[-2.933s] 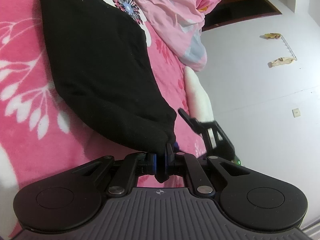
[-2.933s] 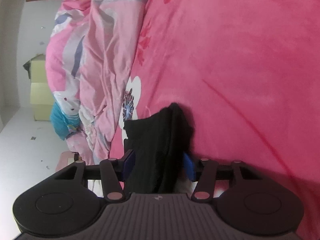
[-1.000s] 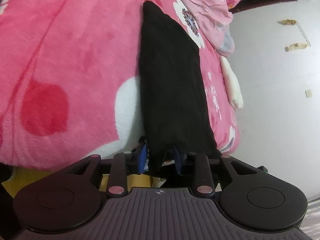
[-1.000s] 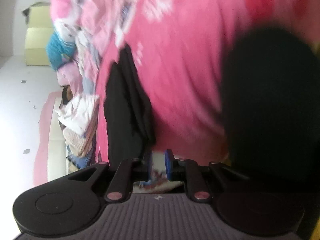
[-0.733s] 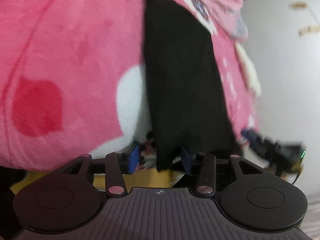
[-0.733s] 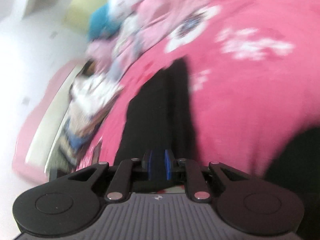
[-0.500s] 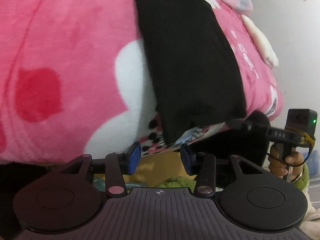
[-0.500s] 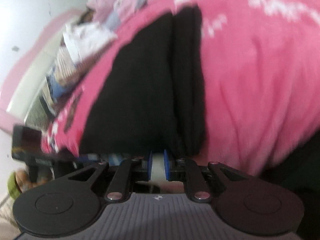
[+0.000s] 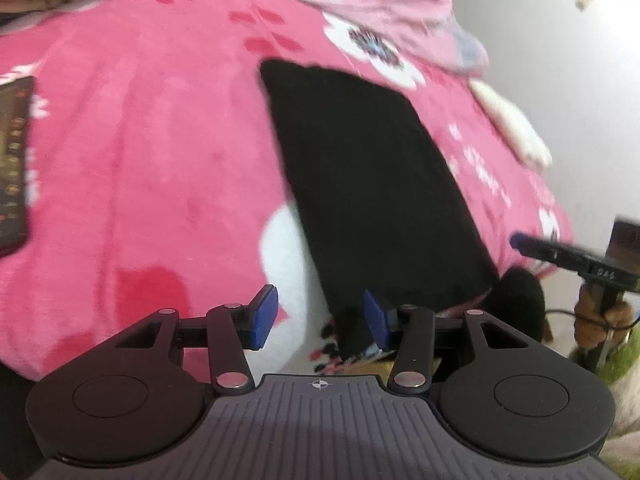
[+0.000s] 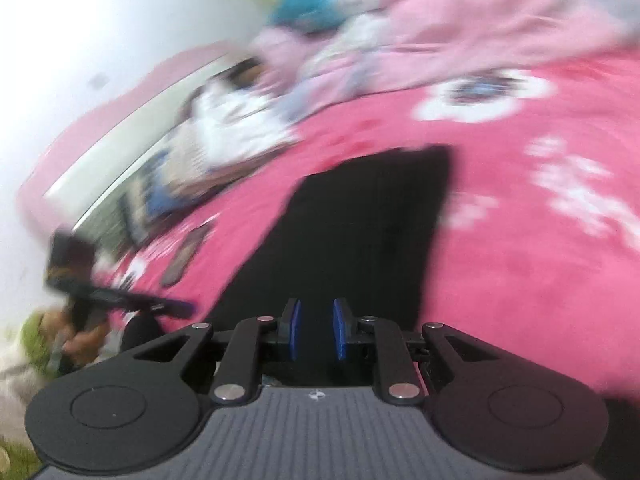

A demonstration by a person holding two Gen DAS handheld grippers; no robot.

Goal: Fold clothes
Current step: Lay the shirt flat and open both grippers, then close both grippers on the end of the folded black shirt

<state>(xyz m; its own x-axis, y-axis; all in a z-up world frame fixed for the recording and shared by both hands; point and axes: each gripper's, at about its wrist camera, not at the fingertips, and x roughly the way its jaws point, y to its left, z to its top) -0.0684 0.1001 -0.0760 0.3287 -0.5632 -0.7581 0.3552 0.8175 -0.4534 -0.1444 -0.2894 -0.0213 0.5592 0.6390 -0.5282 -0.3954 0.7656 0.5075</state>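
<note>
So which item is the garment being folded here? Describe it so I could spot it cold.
Start from the bright pink flowered blanket covering the bed. On it, near the edge closest to the cameras, lies the black garment, folded into a long flat strip with one end hanging over that edge. It is the only solid black, unpatterned cloth there.

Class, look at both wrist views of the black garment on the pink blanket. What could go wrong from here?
1. The black garment has its near end hanging over the edge of the pink blanket; it might slide off.
2. The left gripper is opening, yet a corner of cloth lies beside one pad; pulling away might drag it and undo the fold.
3. The right gripper, also opening, hovers just over the cloth and may snag it.
</note>
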